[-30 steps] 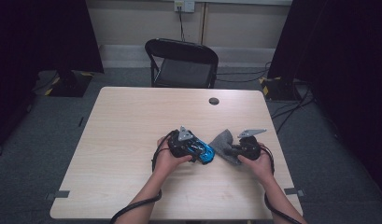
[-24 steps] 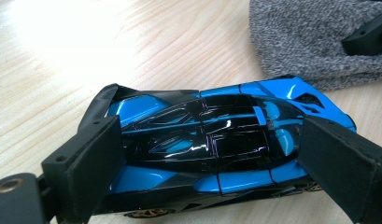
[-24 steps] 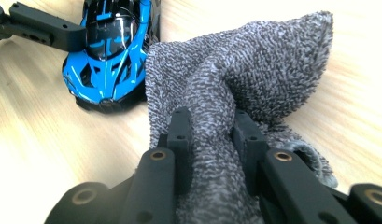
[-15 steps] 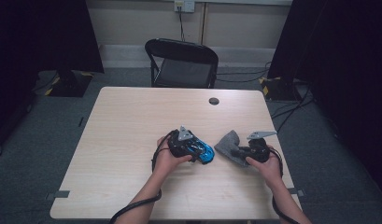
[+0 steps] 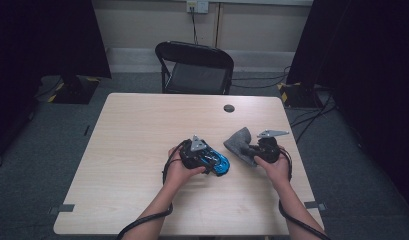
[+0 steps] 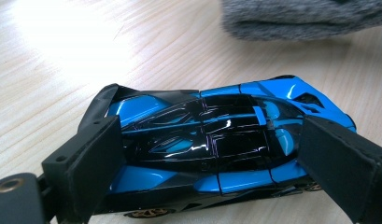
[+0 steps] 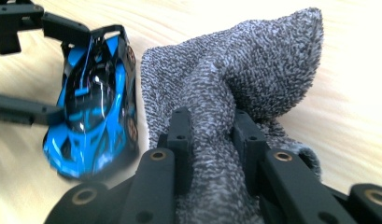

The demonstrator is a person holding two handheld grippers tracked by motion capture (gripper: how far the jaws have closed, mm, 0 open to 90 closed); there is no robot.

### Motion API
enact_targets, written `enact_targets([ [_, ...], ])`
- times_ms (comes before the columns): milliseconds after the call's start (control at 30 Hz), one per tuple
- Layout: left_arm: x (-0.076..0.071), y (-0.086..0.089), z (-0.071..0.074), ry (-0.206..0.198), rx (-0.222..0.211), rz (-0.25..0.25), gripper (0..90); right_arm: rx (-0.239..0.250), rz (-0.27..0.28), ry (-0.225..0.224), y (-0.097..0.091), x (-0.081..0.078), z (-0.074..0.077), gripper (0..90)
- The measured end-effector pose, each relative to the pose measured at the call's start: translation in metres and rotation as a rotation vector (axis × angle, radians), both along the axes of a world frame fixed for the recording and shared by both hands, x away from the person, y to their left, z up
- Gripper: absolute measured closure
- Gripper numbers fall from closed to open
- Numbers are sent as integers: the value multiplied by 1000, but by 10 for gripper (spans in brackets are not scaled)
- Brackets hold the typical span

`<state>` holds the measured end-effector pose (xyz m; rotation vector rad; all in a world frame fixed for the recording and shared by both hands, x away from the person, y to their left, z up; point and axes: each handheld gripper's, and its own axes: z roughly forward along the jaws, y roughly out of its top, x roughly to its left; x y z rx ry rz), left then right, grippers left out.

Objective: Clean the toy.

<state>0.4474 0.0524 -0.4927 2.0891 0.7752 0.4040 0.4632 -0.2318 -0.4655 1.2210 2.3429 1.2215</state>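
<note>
Left gripper (image 6: pixel 212 154) apparently clamps the toy car (image 6: pixel 216 144) crosswise, nose toward the grey cloth (image 6: pixel 305 16).

The right tool (image 7: pixel 209 140) pinches a bunched grey terry cloth (image 7: pixel 254 70) between its black jaws. Left of it, a glossy blue and black toy car (image 7: pixel 93 107) sits on the pale wooden tabletop (image 7: pixel 357 116), flanked by the left tool's (image 7: pixel 25 65) jaws.

Black folding chair (image 5: pixel 194 67) beyond wooden table (image 5: pixel 142 130)
</note>
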Motion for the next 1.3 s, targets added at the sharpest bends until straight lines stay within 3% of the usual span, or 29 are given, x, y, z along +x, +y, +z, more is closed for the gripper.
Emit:
enact_targets([
  [133, 0, 0, 0, -2, -2, 0, 69, -18, 10, 4, 12, 10, -2, 729],
  [667, -1, 0, -1, -6, -9, -5, 69, 3, 28, 17, 58, 39, -19, 728],
  [867, -2, 0, -2, -12, -15, -7, 69, 45, 18, 33, 69, 44, -27, 728],
  [1033, -2, 0, -2, -17, -17, -5, 69, 35, 62, 35, 76, 45, -30, 723],
  [1100, -2, 0, -2, -19, -18, -5, 68, 5, 90, 30, 78, 44, -30, 722],
  [1200, -2, 0, -3, -18, -20, -5, 68, -14, 99, 27, 79, 44, -28, 722],
  [1300, -2, 0, -2, -16, -18, -5, 68, 0, 91, 38, 78, 45, -30, 723],
])
